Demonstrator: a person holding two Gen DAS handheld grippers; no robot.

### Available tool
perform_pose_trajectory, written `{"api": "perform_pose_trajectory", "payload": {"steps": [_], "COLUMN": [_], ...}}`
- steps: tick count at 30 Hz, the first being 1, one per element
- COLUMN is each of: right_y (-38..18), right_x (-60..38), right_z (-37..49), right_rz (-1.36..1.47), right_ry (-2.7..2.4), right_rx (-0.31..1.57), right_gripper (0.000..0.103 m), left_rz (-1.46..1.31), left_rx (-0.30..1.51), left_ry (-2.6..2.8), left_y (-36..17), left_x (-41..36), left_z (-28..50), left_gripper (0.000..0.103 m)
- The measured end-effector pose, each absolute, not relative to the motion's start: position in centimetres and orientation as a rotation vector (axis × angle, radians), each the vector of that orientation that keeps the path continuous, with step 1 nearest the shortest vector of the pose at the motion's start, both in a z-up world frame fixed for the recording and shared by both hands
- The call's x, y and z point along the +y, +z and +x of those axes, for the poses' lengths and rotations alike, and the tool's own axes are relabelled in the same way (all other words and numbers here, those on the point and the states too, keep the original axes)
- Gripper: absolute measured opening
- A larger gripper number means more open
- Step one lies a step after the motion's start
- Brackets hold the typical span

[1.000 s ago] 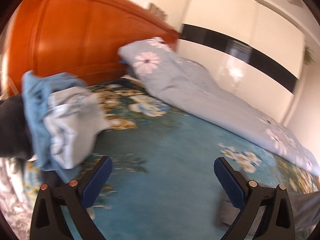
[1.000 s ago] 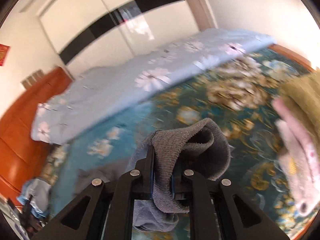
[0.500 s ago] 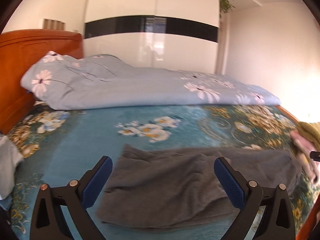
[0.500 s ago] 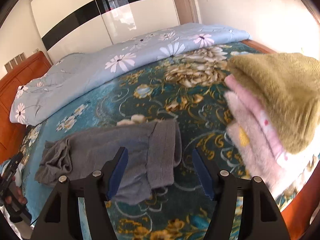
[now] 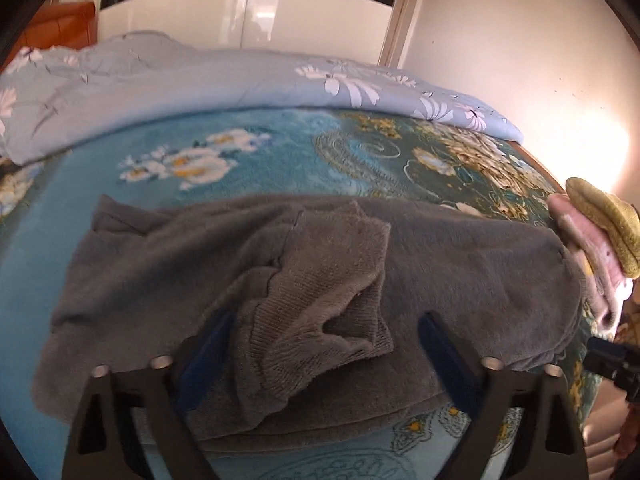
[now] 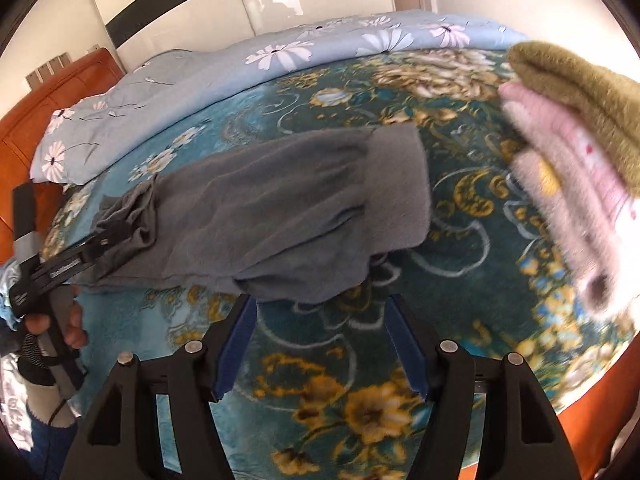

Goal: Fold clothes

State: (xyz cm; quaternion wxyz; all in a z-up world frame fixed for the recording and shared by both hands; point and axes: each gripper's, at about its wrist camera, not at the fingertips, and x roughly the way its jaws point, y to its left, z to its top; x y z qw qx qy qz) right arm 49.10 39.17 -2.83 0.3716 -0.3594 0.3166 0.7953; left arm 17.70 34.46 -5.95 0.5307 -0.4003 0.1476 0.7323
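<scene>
— Grey fleece, that is the worry: the grey garment (image 5: 460, 264) lies spread across the blue floral blanket (image 5: 248, 148), and a loose ribbed cuff (image 5: 320, 308) sits bunched on top of it, right between the fingers of the left gripper (image 5: 324, 352). If those jaws pinch only the cuff, the sleeve would likely lift alone and the body stay rumpled underneath.

— How wide is the left one?

— Fairly wide but closing. The cuff sits in the gap; the blue pads (image 5: 208, 344) do not look pressed on it yet, so nothing is held.

— And the right gripper (image 6: 320, 340)?

— Parted about halfway and empty. Its fingers (image 6: 236, 344) hover over bare blanket, just short of the garment's near hem (image 6: 304, 288). From that view the garment (image 6: 280, 208) runs away toward the left gripper's end.

— Anything else that could spoil it?

— The stack of folded clothes (image 6: 580, 152), pink under olive, sits just beside the garment's broad end near the bed's edge. A wide sweep could probably knock it over. Thick fleece may also spring back open after a fold. The pale blue quilt (image 6: 240, 64) is well apart and no trouble.

— So the garment is not yet folded?

— Partly at best; it is flat but creased.
</scene>
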Motion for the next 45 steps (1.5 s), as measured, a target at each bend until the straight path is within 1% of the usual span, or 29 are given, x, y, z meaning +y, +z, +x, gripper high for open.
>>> {"api": "perform_pose_trajectory", "payload": {"steps": [1, 2, 4, 6, 7, 12, 16, 19, 23, 26, 28, 29, 31, 32, 33, 34, 35, 36, 37, 38, 39, 42, 45], "right_y": [-3.0, -3.1, -3.3, -3.3, -3.3, -2.7, -3.3, -3.9, -4.4, -4.4, -4.2, -4.1, -4.0, -4.1, -4.1, -4.2, -4.3, -4.3, -4.4, -4.5, -4.5, -4.5, -4.5], "right_x": [38.9, 38.7, 38.4, 38.2, 38.0, 37.8, 38.2, 38.2, 38.4, 38.4, 38.4, 38.4, 38.2, 38.3, 38.3, 38.4, 38.4, 38.4, 38.5, 38.5, 38.7, 39.0, 39.4], "right_z": [49.2, 49.4, 49.8, 50.4, 50.8, 53.0, 54.6, 55.0, 54.7, 53.8, 53.2, 52.9, 52.5, 52.4, 52.5, 52.5, 52.5, 52.5, 52.5, 52.5, 52.3, 51.6, 50.2], "right_rz": [-0.919, -0.911, -0.896, -0.873, -0.855, -0.795, -0.744, -0.729, -0.742, -0.746, -0.738, -0.736, -0.740, -0.744, -0.750, -0.756, -0.762, -0.768, -0.774, -0.778, -0.780, -0.766, -0.744], "right_ry": [2.046, 2.050, 2.058, 2.072, 2.082, 2.104, 2.086, 2.081, 2.084, 2.102, 2.123, 2.133, 2.144, 2.144, 2.140, 2.137, 2.134, 2.130, 2.127, 2.124, 2.125, 2.156, 2.179], "right_rx": [0.833, 0.852, 0.890, 0.926, 0.941, 0.951, 1.006, 1.032, 1.044, 1.056, 1.057, 1.057, 1.049, 1.043, 1.038, 1.033, 1.027, 1.022, 1.017, 1.013, 1.014, 1.031, 1.055], "right_gripper": [0.068, 0.068, 0.068, 0.068, 0.068, 0.068, 0.068, 0.068, 0.068, 0.068, 0.068, 0.068, 0.068, 0.068, 0.068, 0.068, 0.068, 0.068, 0.068, 0.068, 0.068, 0.068, 0.068], "left_rz": [-0.974, -0.993, -1.036, -1.078, -1.090, -1.074, -0.983, -0.976, -1.071, -1.149, -1.222, -1.227, -1.230, -1.203, -1.175, -1.140, -1.106, -1.065, -1.002, -0.940, -0.892, -0.853, -0.860], "left_rx": [0.345, 0.339, 0.330, 0.284, 0.258, 0.076, 0.051, 0.017, 0.016, 0.106, 0.069, 0.053, 0.027, 0.043, 0.064, 0.104, 0.144, 0.187, 0.243, 0.297, 0.335, 0.342, 0.359], "left_ry": [1.757, 1.766, 1.776, 1.758, 1.763, 1.871, 2.108, 2.211, 2.349, 2.430, 2.401, 2.401, 2.407, 2.428, 2.447, 2.460, 2.472, 2.484, 2.497, 2.512, 2.519, 2.321, 2.099], "left_y": [-6.2, -6.4, -6.7, -6.4, -6.0, -1.2, 3.8, 5.5, 4.0, 1.4, -0.6, -0.9, -1.3, -1.0, -0.6, -0.1, 0.5, 1.0, 1.6, 2.2, 2.6, 2.9, 1.9], "left_x": [34.3, 34.2, 33.7, 32.7, 32.1, 26.4, 20.6, 15.7, 10.8, 9.3, 8.9, 8.8, 8.6, 8.8, 9.2, 10.0, 10.9, 11.8, 12.7, 13.6, 14.6, 18.1, 22.5], "left_z": [17.2, 16.7, 15.6, 14.4, 13.8, 9.2, 4.6, 1.3, -2.5, -4.8, -6.3, -6.2, -6.0, -5.6, -5.1, -4.4, -3.7, -3.0, -1.9, -0.9, 0.1, 3.5, 7.6], "left_gripper": [0.068, 0.060, 0.029, 0.022, 0.020, 0.020, 0.020, 0.020, 0.020, 0.018, 0.019, 0.021, 0.023, 0.027, 0.036, 0.043, 0.046, 0.052, 0.060, 0.063, 0.065, 0.069, 0.069]}}
